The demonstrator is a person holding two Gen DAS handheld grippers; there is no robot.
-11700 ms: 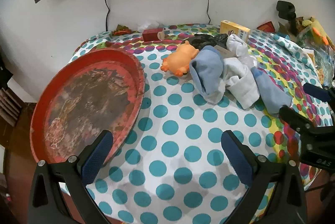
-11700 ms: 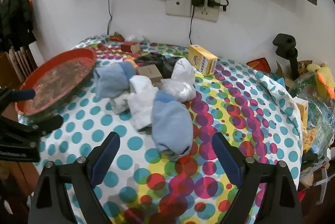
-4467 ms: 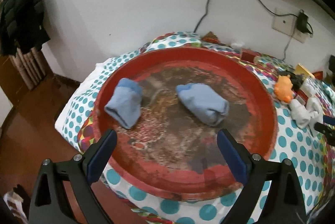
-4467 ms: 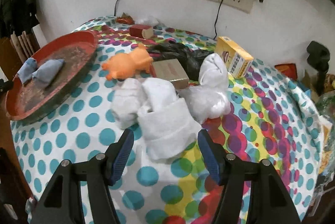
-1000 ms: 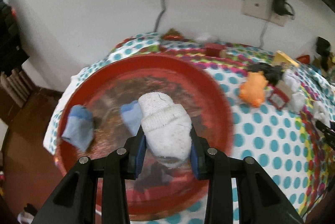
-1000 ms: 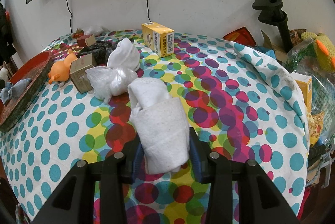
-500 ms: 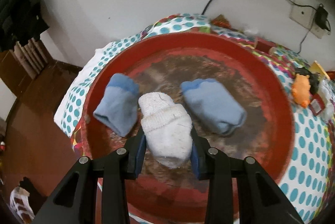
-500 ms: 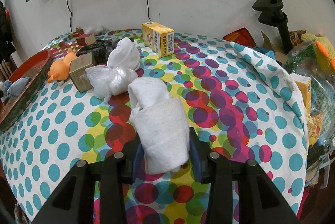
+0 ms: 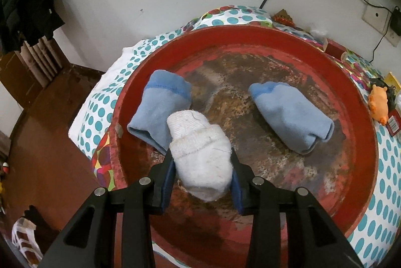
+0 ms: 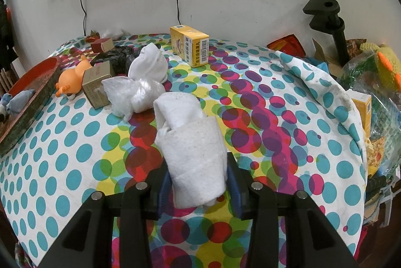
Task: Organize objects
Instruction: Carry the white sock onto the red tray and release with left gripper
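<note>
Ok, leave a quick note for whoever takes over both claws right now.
Left claw: shut on a white sock roll, held over the red tray.
Right claw: shut on a white cloth roll, over the dotted tablecloth.
Done: two blue sock rolls lie in the tray.
Left: release both white rolls into the tray; another white bundle waits by the yellow box.

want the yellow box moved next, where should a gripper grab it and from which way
Grip the yellow box across its two long side faces, coming from above: it lies flat with its long axis angled toward the camera. Both grippers are full, so one must release its sock first.
</note>
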